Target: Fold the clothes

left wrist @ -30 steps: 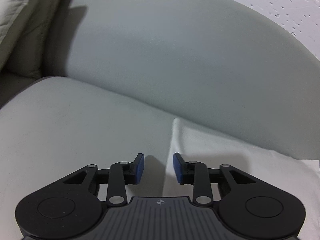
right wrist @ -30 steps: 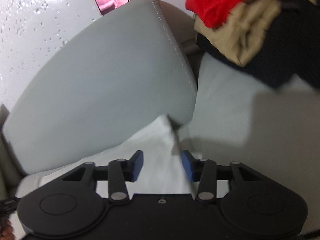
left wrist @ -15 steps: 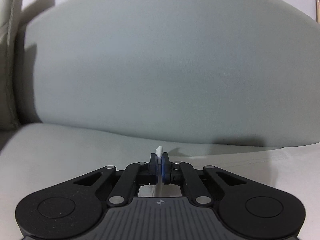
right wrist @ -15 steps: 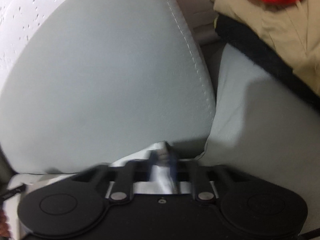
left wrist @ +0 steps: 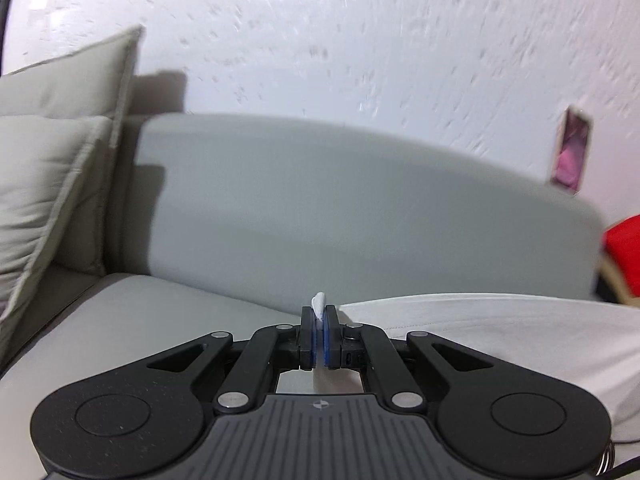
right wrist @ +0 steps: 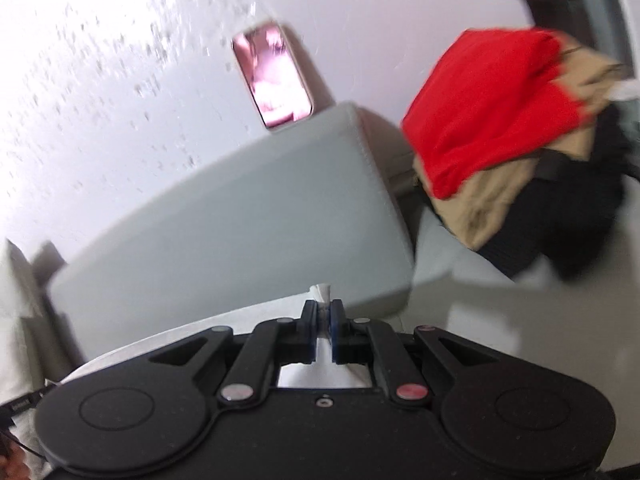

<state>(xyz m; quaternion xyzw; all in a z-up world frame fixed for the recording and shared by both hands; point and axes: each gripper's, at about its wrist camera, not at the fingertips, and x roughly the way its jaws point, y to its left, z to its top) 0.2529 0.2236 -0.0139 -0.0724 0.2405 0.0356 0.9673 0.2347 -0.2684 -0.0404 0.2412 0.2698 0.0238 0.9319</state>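
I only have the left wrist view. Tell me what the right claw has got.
Observer: The right claw is shut on a corner of the white cloth, same as your left claw.
Operator: Report what is under that red thing at my right edge.
Observer: The red garment tops a pile; a tan garment lies beneath it.
Operator: Go on, what's below the tan one.
Observer: A black garment sits lowest, resting on the sofa seat.
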